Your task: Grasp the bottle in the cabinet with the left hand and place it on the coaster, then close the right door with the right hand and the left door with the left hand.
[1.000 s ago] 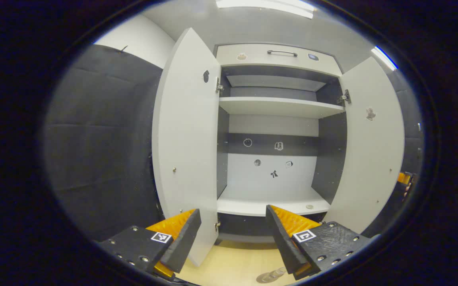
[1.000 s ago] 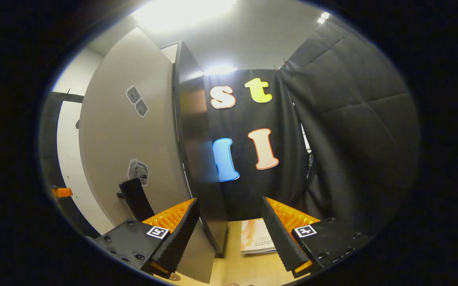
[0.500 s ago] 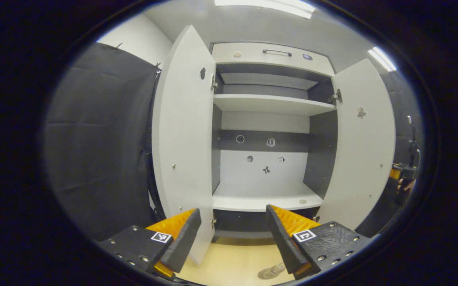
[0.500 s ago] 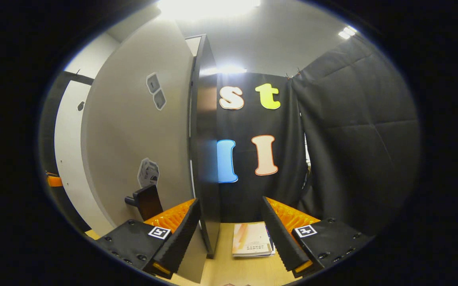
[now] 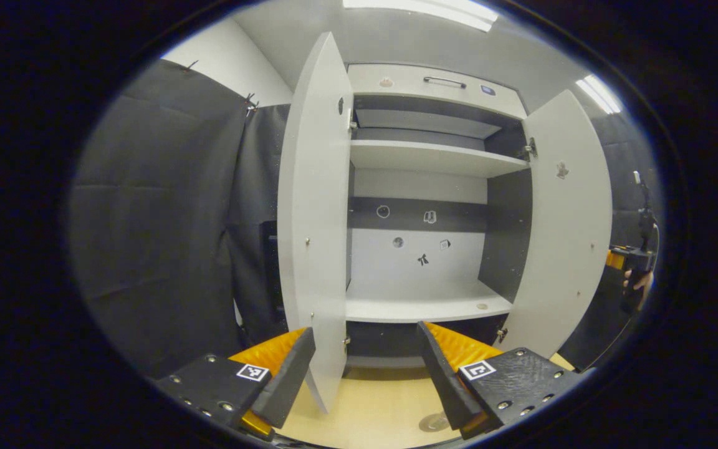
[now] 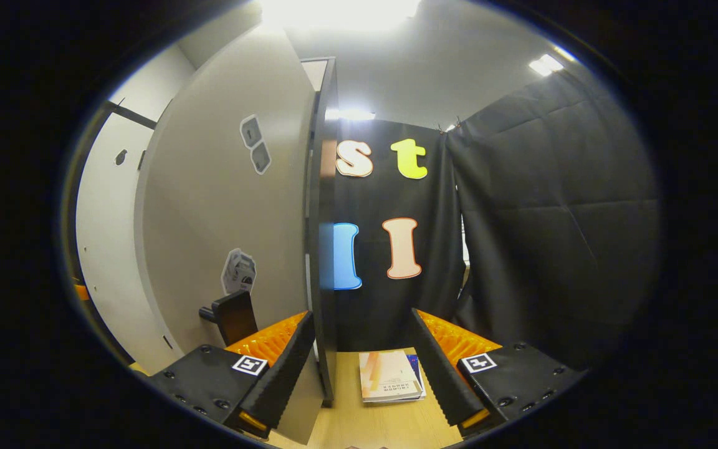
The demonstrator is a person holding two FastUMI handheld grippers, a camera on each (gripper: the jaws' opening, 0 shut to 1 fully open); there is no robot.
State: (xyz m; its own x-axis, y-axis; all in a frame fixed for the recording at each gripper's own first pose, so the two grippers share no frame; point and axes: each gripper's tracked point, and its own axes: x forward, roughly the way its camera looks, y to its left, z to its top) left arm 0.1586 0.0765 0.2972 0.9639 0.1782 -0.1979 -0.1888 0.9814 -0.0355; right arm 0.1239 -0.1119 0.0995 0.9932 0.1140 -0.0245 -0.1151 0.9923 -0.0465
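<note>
1. Standing open, the cabinet (image 5: 424, 206) shows pale flat shelves against dark inner walls; its left door (image 5: 315, 212) and right door (image 5: 568, 224) both swing outward, smooth and matte.
2. Low in the left gripper view, a small round clear shape on the wooden surface (image 5: 371, 411), possibly the bottle (image 5: 434, 422) on its coaster, is partly cut off by the left tool (image 5: 365, 368), so I cannot tell.
3. The left tool is spread wide, holding nothing; its ridged fingers (image 5: 452, 349) flank the left door's edge.
4. The right tool (image 6: 362, 365) gapes empty too, beside the right door's outer face (image 6: 228, 206) and black handle (image 6: 234, 315).
5. A booklet (image 6: 390, 383) lies flat beyond it.
</note>
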